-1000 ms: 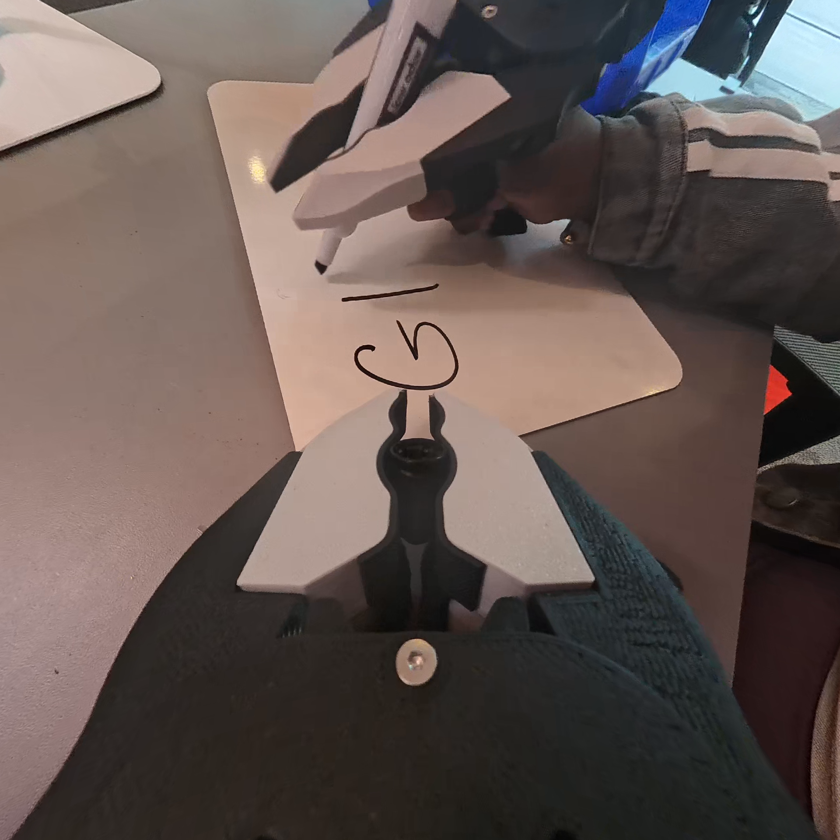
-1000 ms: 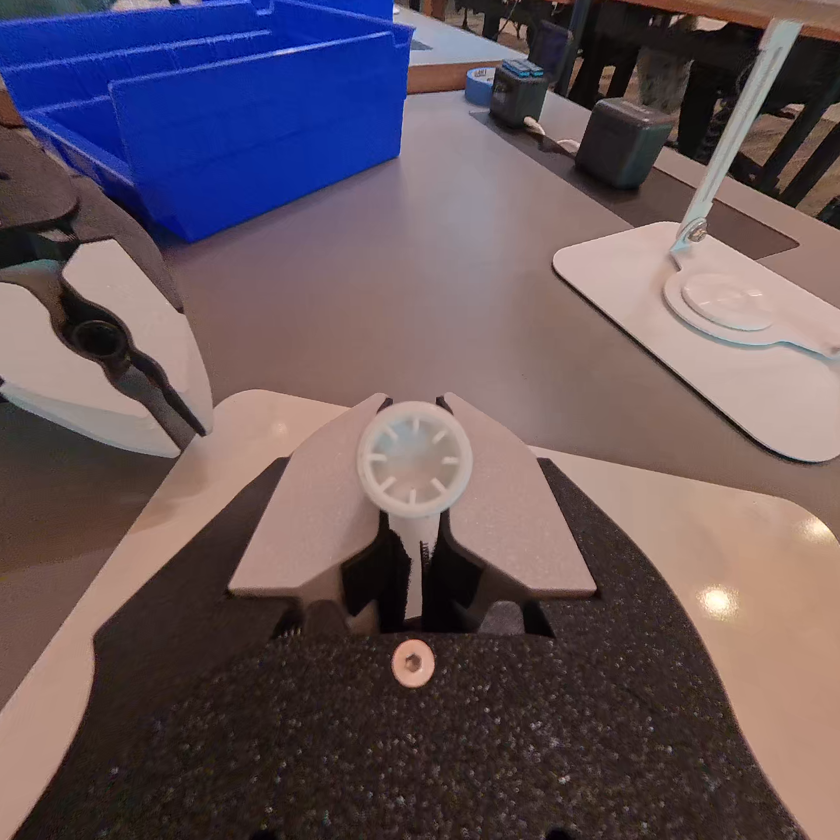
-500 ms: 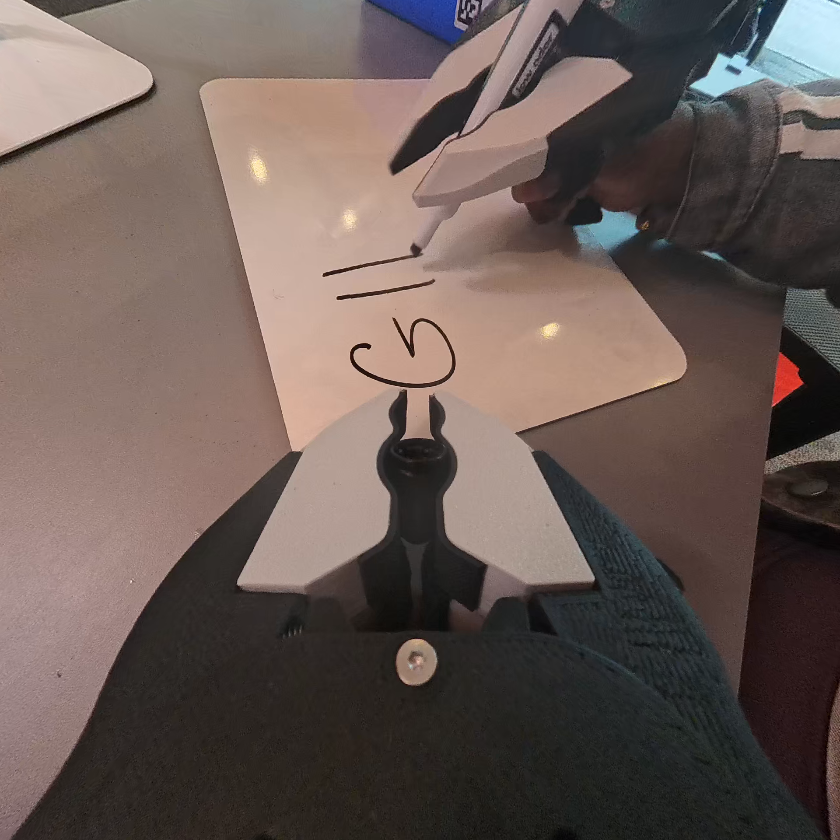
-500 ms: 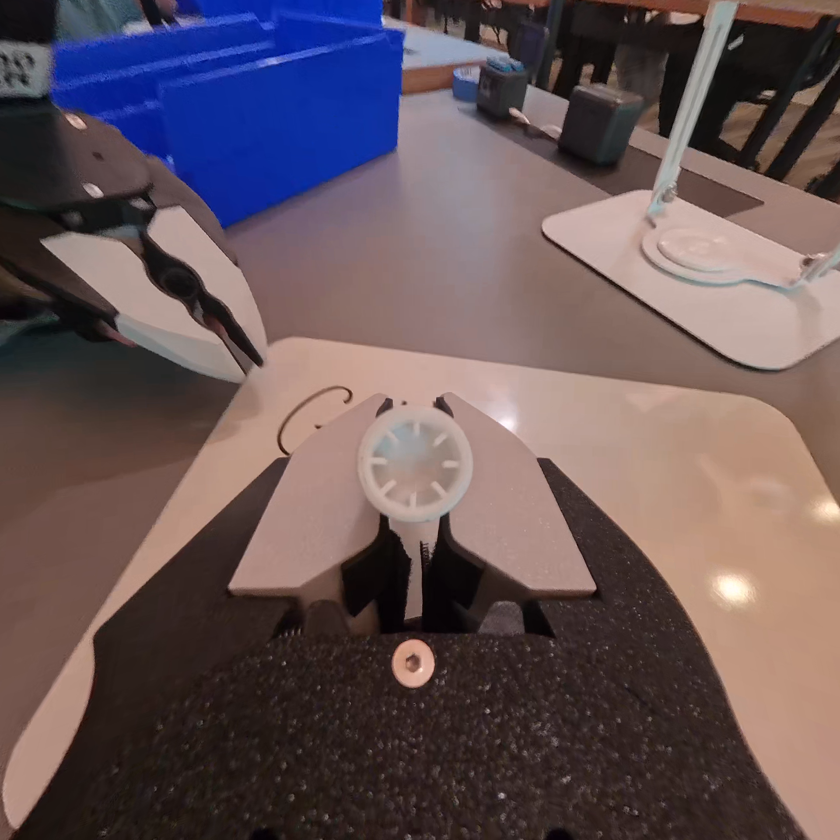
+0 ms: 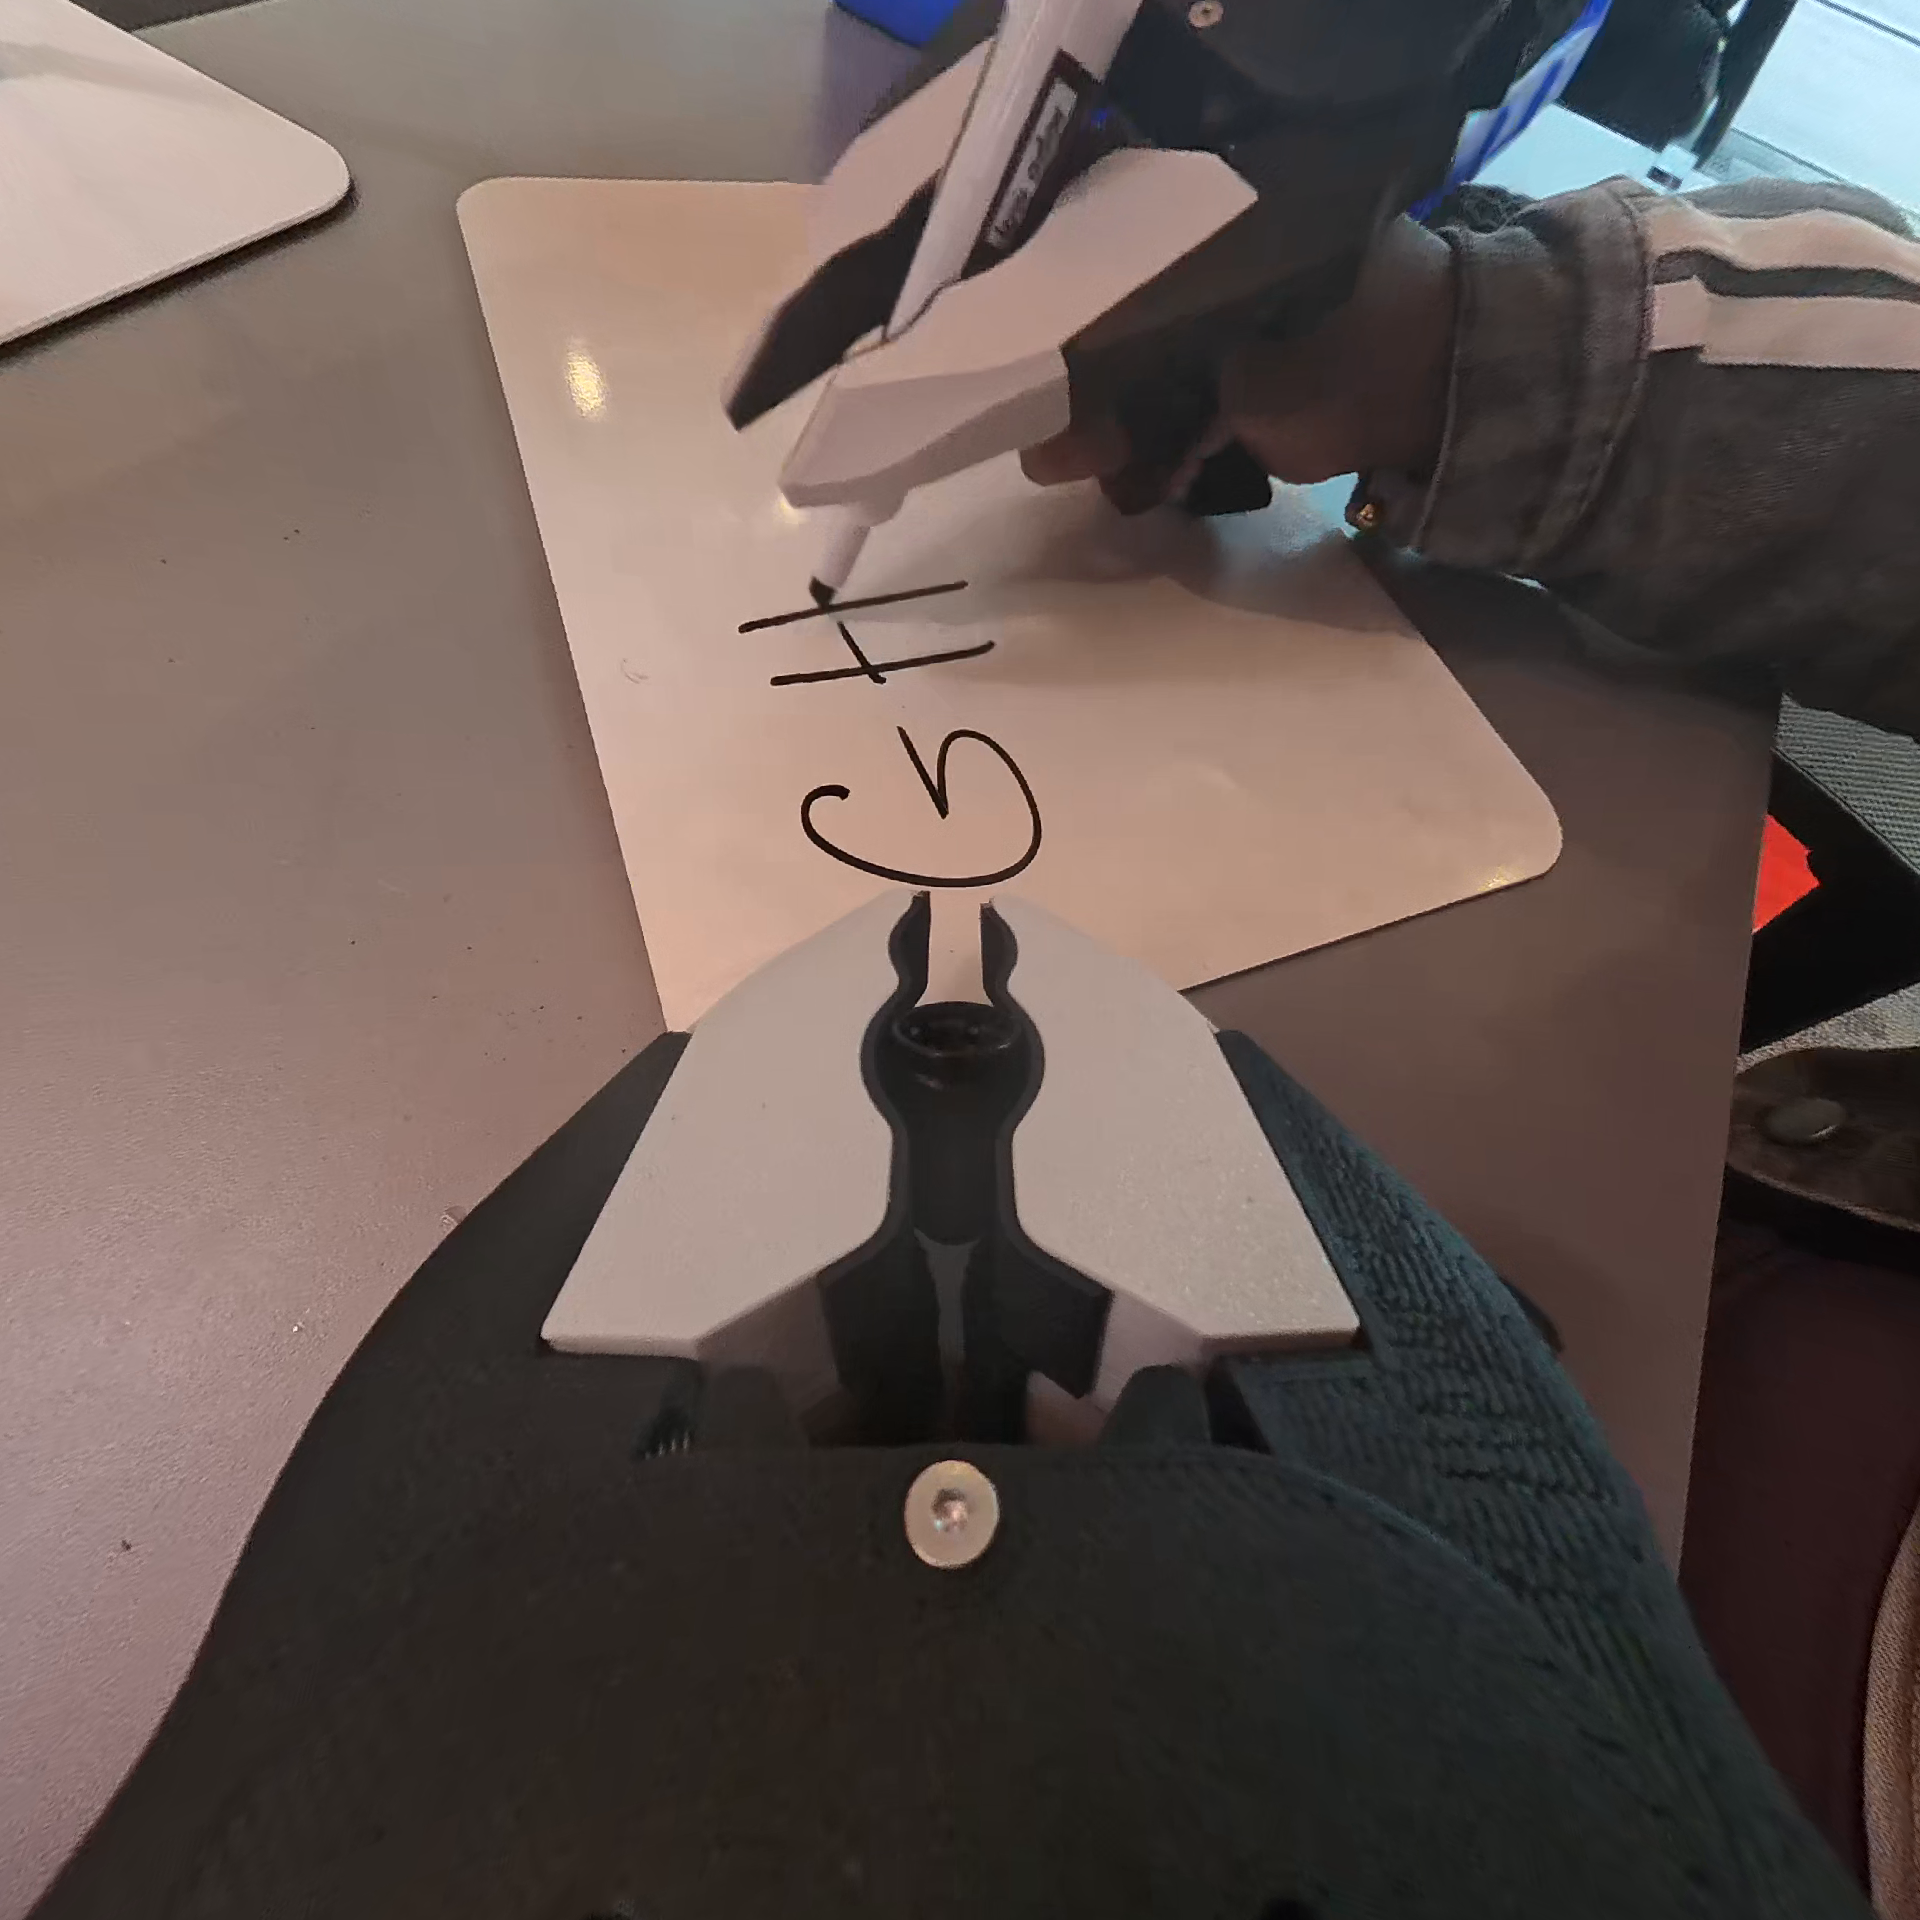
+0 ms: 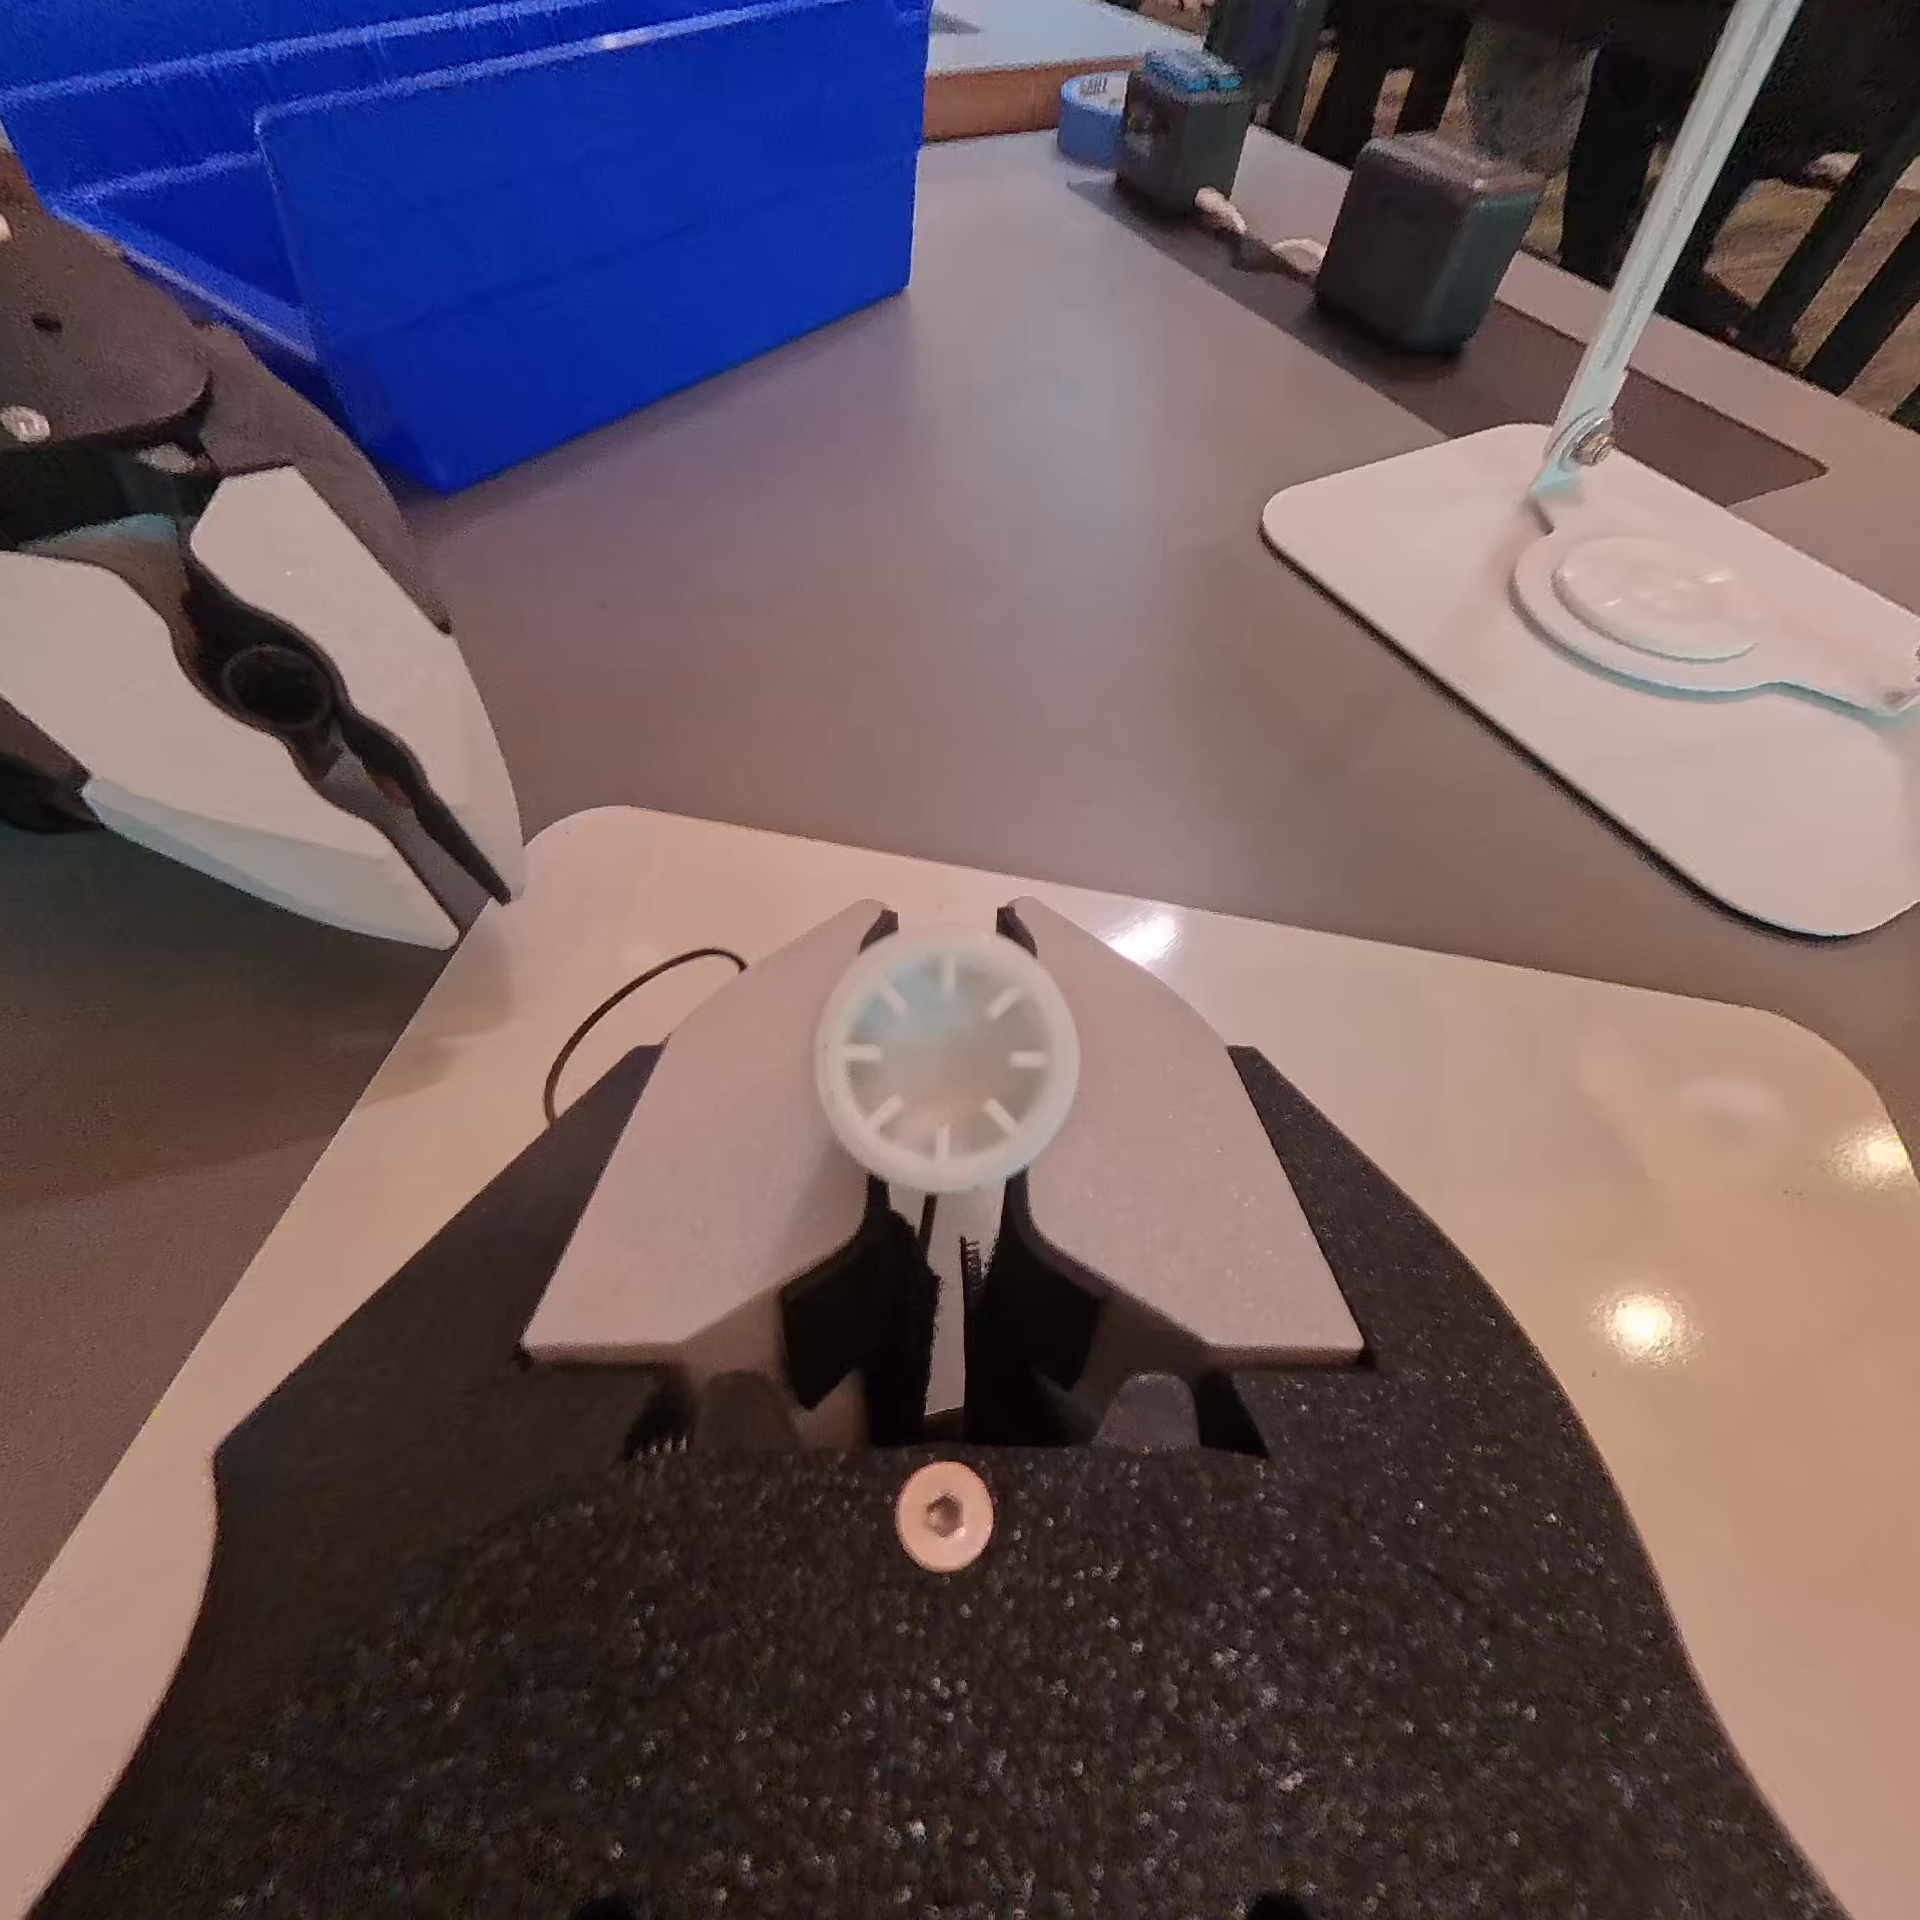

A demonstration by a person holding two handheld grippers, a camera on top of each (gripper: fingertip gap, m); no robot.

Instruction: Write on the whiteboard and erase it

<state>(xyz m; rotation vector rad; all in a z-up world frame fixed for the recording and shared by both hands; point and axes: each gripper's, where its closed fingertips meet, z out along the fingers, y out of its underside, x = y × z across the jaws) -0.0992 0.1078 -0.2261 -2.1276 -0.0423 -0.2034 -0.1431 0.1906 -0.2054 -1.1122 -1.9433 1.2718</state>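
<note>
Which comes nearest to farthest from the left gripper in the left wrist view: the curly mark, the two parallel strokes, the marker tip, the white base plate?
1. Curly mark: just ahead of the left gripper, on the whiteboard.
2. Two parallel strokes: mid-board.
3. Marker tip: at the farther stroke, too close to call against the strokes.
4. White base plate: far left corner.

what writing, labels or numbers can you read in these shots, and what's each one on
I don't copy out writing; this is where it stands.
Whiteboard: black hand-drawn marks, with the tip of the marker at them, held in the right hand-held gripper.
Marker barrel: a dark printed label, blurred.
Blue bin: no writing shows.
Dark boxes at the back: any print is too small to read.
</note>
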